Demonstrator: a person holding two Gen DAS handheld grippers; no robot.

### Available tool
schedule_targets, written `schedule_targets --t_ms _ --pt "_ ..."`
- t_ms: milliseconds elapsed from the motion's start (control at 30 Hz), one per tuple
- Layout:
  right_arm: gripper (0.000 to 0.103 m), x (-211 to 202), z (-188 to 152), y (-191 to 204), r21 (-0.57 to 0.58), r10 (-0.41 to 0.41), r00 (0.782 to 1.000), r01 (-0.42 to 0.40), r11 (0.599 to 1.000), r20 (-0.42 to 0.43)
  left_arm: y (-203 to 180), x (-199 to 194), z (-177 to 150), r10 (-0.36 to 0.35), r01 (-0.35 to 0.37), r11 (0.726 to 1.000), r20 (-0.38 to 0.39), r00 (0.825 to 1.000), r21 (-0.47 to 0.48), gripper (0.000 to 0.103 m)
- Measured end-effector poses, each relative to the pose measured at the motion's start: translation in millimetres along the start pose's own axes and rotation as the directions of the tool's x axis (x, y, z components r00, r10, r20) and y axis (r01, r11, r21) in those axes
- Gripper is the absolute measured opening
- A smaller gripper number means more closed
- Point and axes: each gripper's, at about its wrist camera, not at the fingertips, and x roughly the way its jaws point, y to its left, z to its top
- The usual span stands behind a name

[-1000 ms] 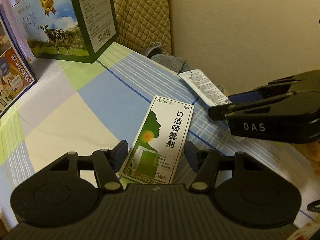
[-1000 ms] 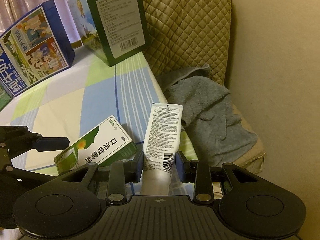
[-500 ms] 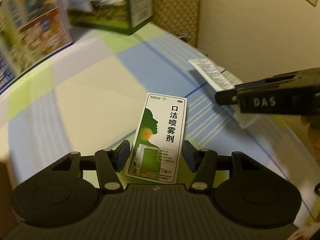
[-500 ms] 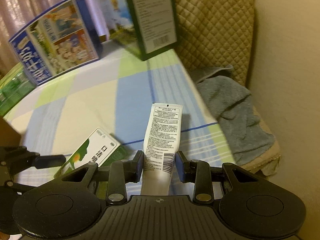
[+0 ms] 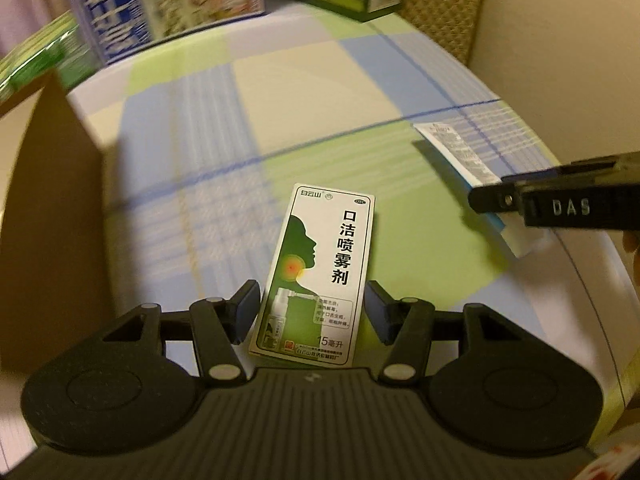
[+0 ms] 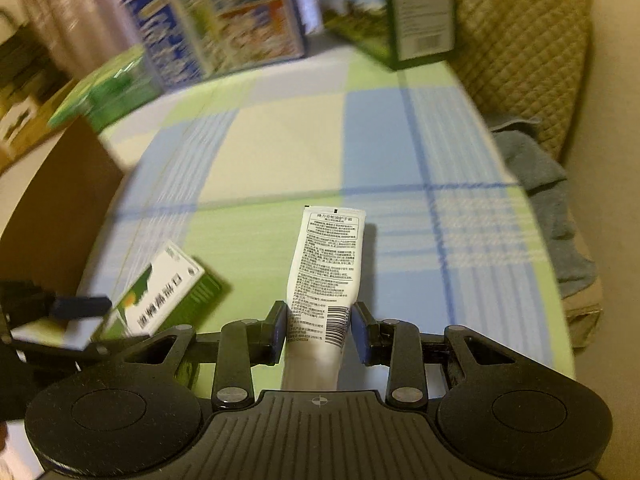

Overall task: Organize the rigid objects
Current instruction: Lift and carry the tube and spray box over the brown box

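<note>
My left gripper (image 5: pixel 310 314) is shut on a green and white spray box (image 5: pixel 318 270) and holds it above the checked tablecloth (image 5: pixel 304 92). My right gripper (image 6: pixel 320 330) is shut on a white tube (image 6: pixel 326 276) with black print. The tube also shows at the right of the left wrist view (image 5: pixel 460 152), held by the right gripper (image 5: pixel 560 206). The spray box shows at the lower left of the right wrist view (image 6: pixel 160 296). A brown cardboard box wall (image 5: pixel 44 208) stands at the left, also in the right wrist view (image 6: pixel 52 208).
A blue picture carton (image 6: pixel 216 20), a dark green milk carton (image 6: pixel 416 8) and a bright green box (image 6: pixel 108 92) stand at the far side of the table. A quilted chair back (image 6: pixel 520 48) with a grey towel (image 6: pixel 552 200) is at the right, by the wall.
Both grippers have swung left and lifted with their loads. The cardboard box wall has come into view at the left. The cartons have shifted right in the views.
</note>
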Motion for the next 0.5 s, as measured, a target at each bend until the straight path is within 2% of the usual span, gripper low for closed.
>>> schedule_targets --t_ms 100,233,333,500 --pt "0.032 4 -17 10 -0.056 0.024 0.999 -0.026 0.998 -0.045 3 -11 -18 0.000 -0.001 1.000 -0.015 1.000 -0.028 0.053" --pt "0.033 4 -37 21 -0.125 0.025 0.998 -0.031 0.992 -0.052 5 -19 -26 -0.019 0.018 0.999 -0.028 0.999 -0.037 0.054" --pt "0.034 5 -39 21 -0.119 0.018 0.999 -0.023 0.993 -0.047 6 -19 -24 -0.039 0.038 0.999 -0.026 0.999 -0.029 0.060" --pt "0.037 5 -40 22 -0.091 0.017 0.999 -0.021 0.996 -0.047 3 -7 -14 -0.032 0.033 0.999 -0.026 0.999 0.017 0.060"
